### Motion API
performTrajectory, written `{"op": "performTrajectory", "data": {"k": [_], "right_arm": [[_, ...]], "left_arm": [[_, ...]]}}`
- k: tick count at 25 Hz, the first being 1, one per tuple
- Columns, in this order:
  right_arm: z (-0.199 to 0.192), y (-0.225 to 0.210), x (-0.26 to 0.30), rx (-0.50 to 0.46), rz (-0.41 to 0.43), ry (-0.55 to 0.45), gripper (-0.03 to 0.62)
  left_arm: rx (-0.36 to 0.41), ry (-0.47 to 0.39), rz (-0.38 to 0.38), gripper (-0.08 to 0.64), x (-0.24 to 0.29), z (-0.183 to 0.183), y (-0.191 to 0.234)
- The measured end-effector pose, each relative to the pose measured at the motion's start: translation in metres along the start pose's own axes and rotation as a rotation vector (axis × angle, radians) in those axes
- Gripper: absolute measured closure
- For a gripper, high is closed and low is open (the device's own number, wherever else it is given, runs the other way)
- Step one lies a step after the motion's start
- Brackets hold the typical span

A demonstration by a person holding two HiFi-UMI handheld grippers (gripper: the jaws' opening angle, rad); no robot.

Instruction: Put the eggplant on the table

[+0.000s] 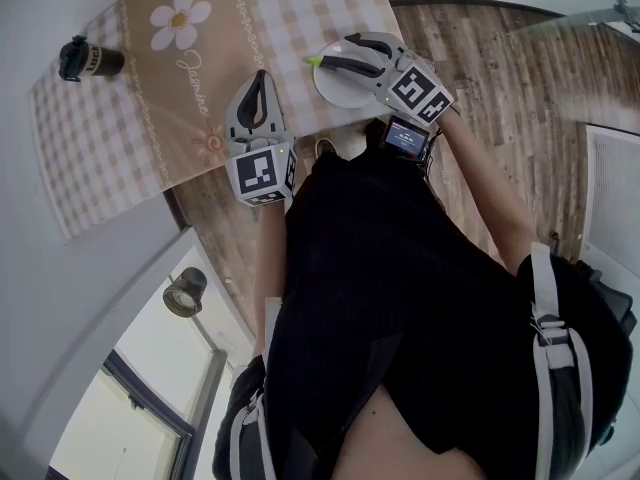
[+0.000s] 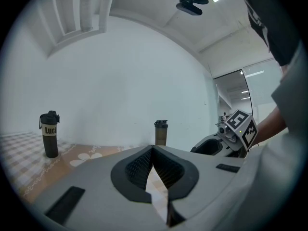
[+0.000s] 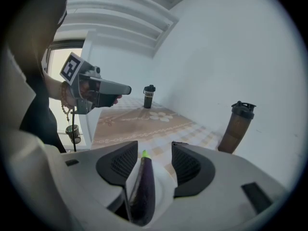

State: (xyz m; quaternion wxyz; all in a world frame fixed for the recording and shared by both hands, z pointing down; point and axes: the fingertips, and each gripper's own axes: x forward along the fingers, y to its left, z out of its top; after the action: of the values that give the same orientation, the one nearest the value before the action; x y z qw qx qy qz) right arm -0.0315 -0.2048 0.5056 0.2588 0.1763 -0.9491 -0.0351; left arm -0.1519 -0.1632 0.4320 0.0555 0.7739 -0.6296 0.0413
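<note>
A dark purple eggplant (image 3: 144, 186) with a green stem lies on a white plate (image 3: 167, 179). In the right gripper view my right gripper (image 3: 154, 147) is open, one jaw on each side of the eggplant, which sits close to the left jaw. The head view shows that gripper (image 1: 336, 52) over the plate (image 1: 335, 94) at the table's near edge, the eggplant's green tip (image 1: 313, 60) poking out. My left gripper (image 1: 260, 78) hovers over the tablecloth (image 1: 130, 118) left of the plate. In its own view it (image 2: 153, 150) is shut on nothing.
A dark bottle (image 1: 88, 60) stands at the cloth's far left corner. A brown shaker bottle (image 3: 236, 126) stands by the wall to the right of the plate. The wall runs along the table's far side. Wooden floor (image 1: 500, 98) lies beside the table.
</note>
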Motion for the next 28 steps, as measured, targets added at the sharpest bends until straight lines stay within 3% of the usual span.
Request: {"op": "performTrajectory", "data": {"k": [5, 8, 20, 28], "right_arm": [[0.009, -0.006, -0.008, 0.024, -0.028, -0.044, 0.364], [0.016, -0.01, -0.014, 0.064, -0.037, -0.085, 0.405], [0.061, -0.039, -0.048, 0.217, -0.099, -0.295, 0.405], [0.09, -0.041, -0.071, 0.183, -0.124, -0.385, 0.405]], "left_arm": [[-0.003, 0.005, -0.004, 0.558, 0.0, -0.003, -0.003], [-0.002, 0.006, -0.006, 0.558, 0.0, -0.004, -0.004], [0.001, 0.012, -0.004, 0.558, 0.002, -0.004, -0.004], [0.005, -0.012, -0.018, 0.558, 0.005, 0.005, -0.008]]}}
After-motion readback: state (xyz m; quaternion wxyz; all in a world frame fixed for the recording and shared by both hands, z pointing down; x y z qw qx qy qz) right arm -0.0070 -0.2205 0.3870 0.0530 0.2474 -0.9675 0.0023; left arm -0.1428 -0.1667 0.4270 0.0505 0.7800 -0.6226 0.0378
